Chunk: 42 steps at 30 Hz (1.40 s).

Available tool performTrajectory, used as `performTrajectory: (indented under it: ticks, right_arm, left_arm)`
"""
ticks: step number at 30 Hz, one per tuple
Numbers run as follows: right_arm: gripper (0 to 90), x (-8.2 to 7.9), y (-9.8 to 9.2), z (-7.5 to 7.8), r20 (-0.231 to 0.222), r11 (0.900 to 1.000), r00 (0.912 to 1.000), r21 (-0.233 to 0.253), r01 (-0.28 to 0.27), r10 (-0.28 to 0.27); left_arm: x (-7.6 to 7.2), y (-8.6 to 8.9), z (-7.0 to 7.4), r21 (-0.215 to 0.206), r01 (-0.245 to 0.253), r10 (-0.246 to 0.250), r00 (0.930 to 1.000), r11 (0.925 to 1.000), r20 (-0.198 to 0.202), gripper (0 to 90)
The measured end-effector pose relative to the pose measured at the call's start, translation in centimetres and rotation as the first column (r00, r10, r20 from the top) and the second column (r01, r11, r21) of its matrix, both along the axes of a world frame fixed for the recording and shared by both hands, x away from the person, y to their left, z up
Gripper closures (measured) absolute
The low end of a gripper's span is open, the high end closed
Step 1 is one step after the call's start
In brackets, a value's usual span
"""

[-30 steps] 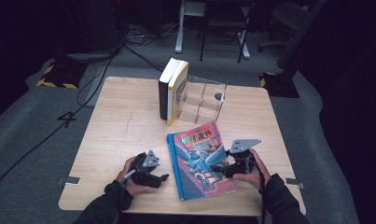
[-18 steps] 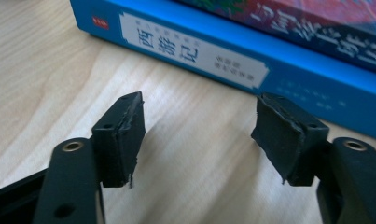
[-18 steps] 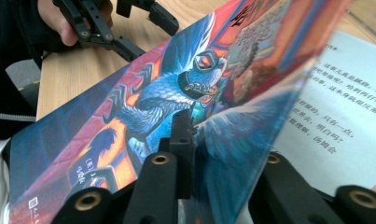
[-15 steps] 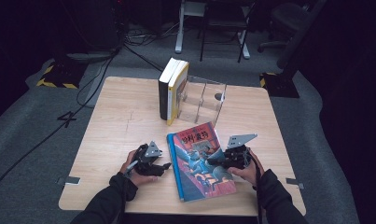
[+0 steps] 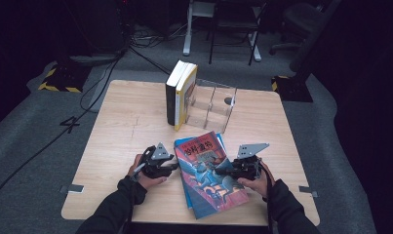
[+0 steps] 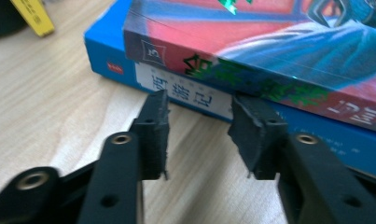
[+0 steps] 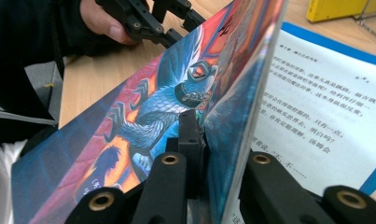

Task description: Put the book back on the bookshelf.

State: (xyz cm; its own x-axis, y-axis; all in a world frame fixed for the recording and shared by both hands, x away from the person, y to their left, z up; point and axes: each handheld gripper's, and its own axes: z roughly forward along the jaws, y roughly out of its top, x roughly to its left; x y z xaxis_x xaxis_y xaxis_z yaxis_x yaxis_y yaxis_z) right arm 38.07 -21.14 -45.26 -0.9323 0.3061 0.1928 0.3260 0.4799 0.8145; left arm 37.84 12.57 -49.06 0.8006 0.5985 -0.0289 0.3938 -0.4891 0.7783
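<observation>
A book with a dragon cover (image 5: 208,170) lies on a blue book (image 5: 186,195) near the table's front edge. My right gripper (image 5: 219,171) is shut on the dragon book's right edge and holds that side tilted up. In the right gripper view the dragon book (image 7: 153,107) sits between the jaws of my right gripper (image 7: 218,144), above the blue book's white printed face (image 7: 316,116). My left gripper (image 5: 172,166) is open just left of the spines. In the left gripper view my left gripper (image 6: 199,126) faces the blue book (image 6: 101,44) under the dragon book (image 6: 251,51), with nothing between the jaws.
Two upright books (image 5: 179,95), one black and one yellow, lean against a clear acrylic stand (image 5: 211,105) at the back middle of the wooden table (image 5: 121,122). Chair and desk legs stand on the floor beyond the far edge.
My left gripper has moved forward and right, up to the books' spines. My right gripper has shifted slightly left while holding the dragon book's edge.
</observation>
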Motion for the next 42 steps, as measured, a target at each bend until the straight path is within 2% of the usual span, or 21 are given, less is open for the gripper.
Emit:
performTrajectory:
  ticks: [3, 6, 9, 13, 15, 17, 19, 24, 26, 28, 32, 35, 37, 38, 42]
  right_arm:
    - [84.1, -0.2, -0.2, 0.3, 0.013, 1.0, 0.9999, 0.019, -0.005, 0.004]
    - [84.4, -0.5, -0.4, 0.6, 0.032, 0.999, 0.9994, 0.037, -0.01, 0.008]
    - [84.6, -0.8, -0.7, 1.1, 0.052, 0.998, 0.9986, 0.059, -0.015, 0.012]
    - [85.1, -1.2, -0.9, 1.8, 0.075, 0.996, 0.9971, 0.089, -0.016, 0.01]
    - [85.1, -1.4, -0.9, 2.2, 0.088, 0.995, 0.9961, 0.097, -0.011, 0.003]
    - [85.0, -1.4, -0.9, 2.5, 0.104, 0.994, 0.9946, 0.107, -0.008, -0.003]
    - [84.9, -1.4, -1.0, 2.8, 0.118, 0.993, 0.993, 0.121, -0.008, -0.006]
    - [84.3, -1.5, -1.0, 3.8, 0.181, 0.988, 0.9836, 0.153, -0.026, -0.002]
    - [84.0, -1.6, -0.9, 4.3, 0.216, 0.985, 0.9763, 0.168, -0.031, -0.006]
    - [83.8, -1.7, -0.7, 4.4, 0.234, 0.983, 0.9722, 0.18, -0.03, -0.013]
    - [81.9, -1.7, -0.5, 4.5, 0.26, 0.979, 0.9654, 0.2, -0.033, -0.02]
    - [76.6, -1.7, -0.1, 4.4, 0.267, 0.979, 0.9637, 0.196, -0.052, -0.003]
    - [78.7, -1.7, 0.3, 4.6, 0.275, 0.982, 0.9614, 0.181, -0.043, -0.008]
    - [78.6, -1.6, 0.4, 4.7, 0.282, 0.984, 0.9594, 0.174, -0.035, -0.015]
    - [81.8, -1.6, 0.6, 4.8, 0.285, 0.987, 0.9583, 0.156, -0.025, -0.02]
  left_arm:
    - [0.2, 0.2, 0.3, -0.026, 0.0, 0.0, 1.0, 0.9997, 0.008, 63.7]
    - [0.4, 0.1, 0.9, -0.023, -0.001, 0.002, 0.9995, 0.9997, 0.031, 63.9]
    - [0.7, 0.3, 1.5, -0.066, 0.001, 0.001, 0.9994, 0.9978, 0.036, 65.2]
    - [1.4, 0.6, 2.5, -0.129, -0.003, 0.007, 0.9994, 0.9917, 0.033, 65.2]
    - [1.6, 0.6, 3.0, -0.145, -0.001, 0.006, 0.9993, 0.9895, 0.037, 65.3]
    - [1.8, 0.7, 3.7, -0.162, 0.007, 0.001, 0.9988, 0.9868, 0.049, 66.1]
    - [1.8, 0.7, 4.4, -0.178, 0.027, -0.013, 0.9969, 0.9837, 0.077, 72.3]
    - [1.9, 0.7, 6.9, -0.193, 0.065, -0.035, 0.9873, 0.9792, 0.155, 83.6]
    - [2.0, 0.8, 7.8, -0.205, 0.06, -0.025, 0.9849, 0.977, 0.171, 84.9]
    - [2.1, 0.8, 8.5, -0.204, 0.054, -0.015, 0.9814, 0.9774, 0.191, 84.8]
    - [2.4, 0.9, 9.4, -0.235, 0.078, -0.03, 0.9793, 0.9689, 0.2, 85.3]
    - [2.2, 0.4, 9.9, -0.242, 0.111, -0.057, 0.974, 0.9639, 0.219, 88.3]
    - [2.0, 0.0, 10.2, -0.241, 0.127, -0.072, 0.9715, 0.9622, 0.226, 89.3]
    - [1.9, -0.2, 10.3, -0.232, 0.131, -0.076, 0.9696, 0.964, 0.233, 89.4]
    - [1.8, -0.3, 10.7, -0.227, 0.133, -0.079, 0.9691, 0.9648, 0.234, 89.6]
